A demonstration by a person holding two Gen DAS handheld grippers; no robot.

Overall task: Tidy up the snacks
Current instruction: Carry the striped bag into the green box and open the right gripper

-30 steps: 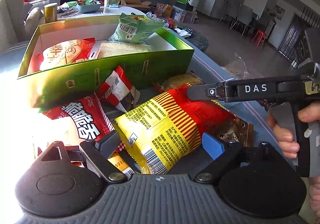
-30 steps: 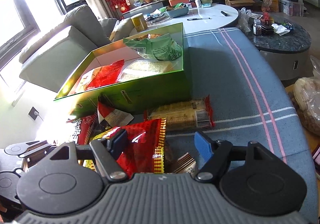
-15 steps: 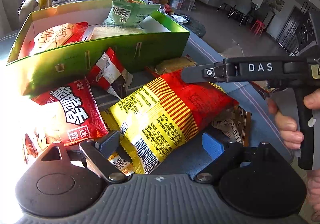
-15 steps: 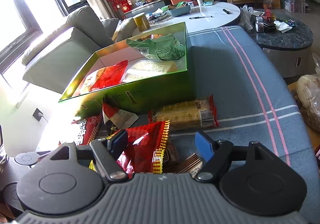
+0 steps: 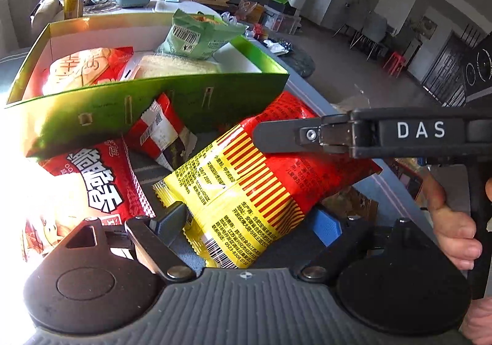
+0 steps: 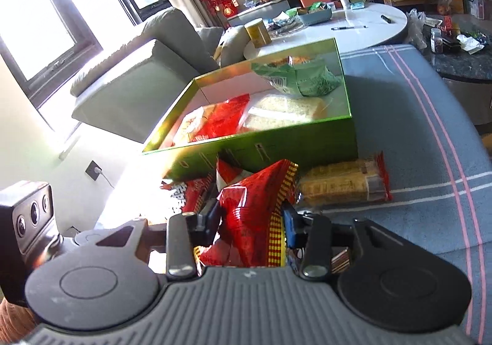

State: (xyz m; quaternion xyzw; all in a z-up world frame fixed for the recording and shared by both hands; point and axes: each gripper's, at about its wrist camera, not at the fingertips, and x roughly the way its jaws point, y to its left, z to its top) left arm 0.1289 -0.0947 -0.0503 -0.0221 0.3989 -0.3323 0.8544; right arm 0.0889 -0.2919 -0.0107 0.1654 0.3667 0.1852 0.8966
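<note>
A red and yellow snack bag (image 5: 255, 188) lies tilted in front of the green box (image 5: 147, 105). My right gripper (image 6: 252, 222) is shut on the bag's red end (image 6: 255, 203) and lifts it. My left gripper (image 5: 249, 222) is open, its fingers on either side of the bag's yellow end. The green box (image 6: 276, 145) holds a green bag (image 6: 298, 77), a pale packet (image 6: 283, 111) and a red pack (image 6: 215, 120).
A red bag with white characters (image 5: 92, 182) and a small red and white packet (image 5: 163, 132) lie by the box. A yellow cracker pack (image 6: 341, 185) lies on the blue striped cloth (image 6: 415, 129). A white table (image 6: 353, 28) and a grey sofa (image 6: 129, 80) stand behind.
My right gripper has closed on the red end of the bag and raised it. The left gripper has moved closer around the yellow end.
</note>
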